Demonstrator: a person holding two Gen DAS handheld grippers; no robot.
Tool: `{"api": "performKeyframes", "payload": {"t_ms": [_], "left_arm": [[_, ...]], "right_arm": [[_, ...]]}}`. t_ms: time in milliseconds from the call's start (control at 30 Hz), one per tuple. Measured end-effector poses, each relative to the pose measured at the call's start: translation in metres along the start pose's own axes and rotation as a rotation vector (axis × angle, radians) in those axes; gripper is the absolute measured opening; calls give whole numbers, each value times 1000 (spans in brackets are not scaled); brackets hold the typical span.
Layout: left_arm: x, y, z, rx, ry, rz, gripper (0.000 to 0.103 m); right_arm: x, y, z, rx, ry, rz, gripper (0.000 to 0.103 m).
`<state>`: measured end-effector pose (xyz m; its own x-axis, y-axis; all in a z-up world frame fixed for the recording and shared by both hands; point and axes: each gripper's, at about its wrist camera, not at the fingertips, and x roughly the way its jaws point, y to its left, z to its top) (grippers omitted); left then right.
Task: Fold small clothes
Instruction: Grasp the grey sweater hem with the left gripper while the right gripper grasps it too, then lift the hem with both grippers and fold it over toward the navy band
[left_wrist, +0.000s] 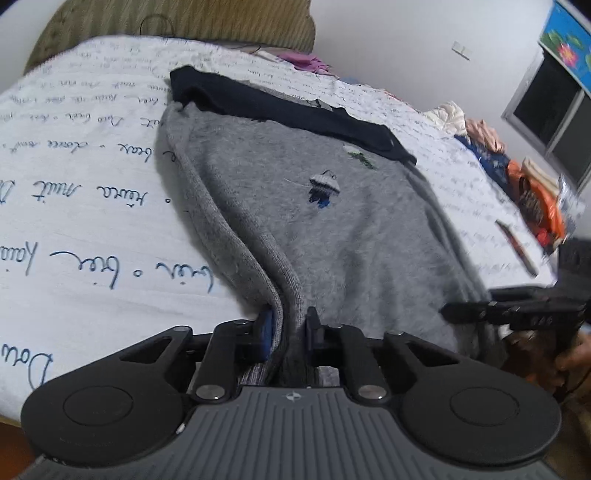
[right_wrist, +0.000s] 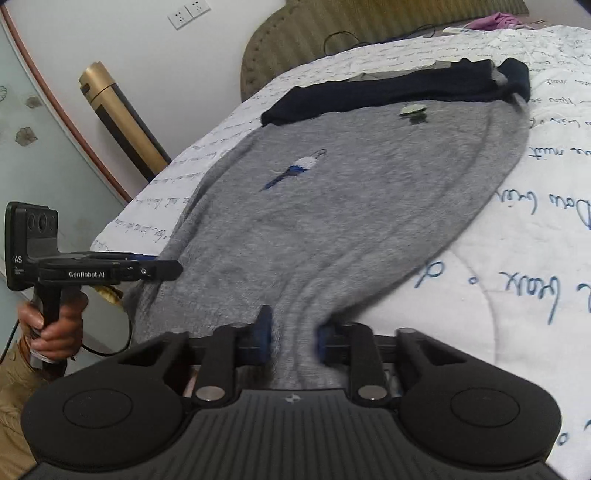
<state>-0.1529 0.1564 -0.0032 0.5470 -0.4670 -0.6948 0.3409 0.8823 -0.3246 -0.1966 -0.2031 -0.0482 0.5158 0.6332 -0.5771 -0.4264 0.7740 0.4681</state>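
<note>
**Two claws pinch the near edge of a gray sweater**

The white bed cover (left_wrist: 92, 206) has blue handwriting all over it. The words are upside down and loopy, so they cannot be read for sure. In the right wrist view, the side of the left claw (right_wrist: 168, 268) says "GenRobot.AI" in white letters. A hand (right_wrist: 55, 325) holds its handle.

The gray sweater (left_wrist: 332, 229) lies flat on the bed, with a dark blue band (left_wrist: 280, 107) along its far edge. It has small sewn pictures on it in white, blue and green.

In its own view, the left claw (left_wrist: 290, 328) is clenched on a bunched-up fold at the near edge of the sweater. The cloth runs up between its blue pads (left_wrist: 266, 325).

The right claw (right_wrist: 293, 332) is clenched too. It squeezes a gathered bit of the near edge, and the sweater spreads out far from it.

Colorful clothes (left_wrist: 532, 192) are piled at the far right of the bed.
</note>
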Motion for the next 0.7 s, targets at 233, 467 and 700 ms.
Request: {"api": "performKeyframes", "payload": {"t_ms": [233,467,700], "left_arm": [[-20,-30,39,28,-105,-70,14],[-11,-40,91,16,-137,-25,14],[20,-31,150,-5,-122,51,13]], "right_arm": [[-26,2,30,18,-66,98,14],[-42,-18,85,44,-170,125,13],[-15,-65,131,150,-210,80,11]]}}
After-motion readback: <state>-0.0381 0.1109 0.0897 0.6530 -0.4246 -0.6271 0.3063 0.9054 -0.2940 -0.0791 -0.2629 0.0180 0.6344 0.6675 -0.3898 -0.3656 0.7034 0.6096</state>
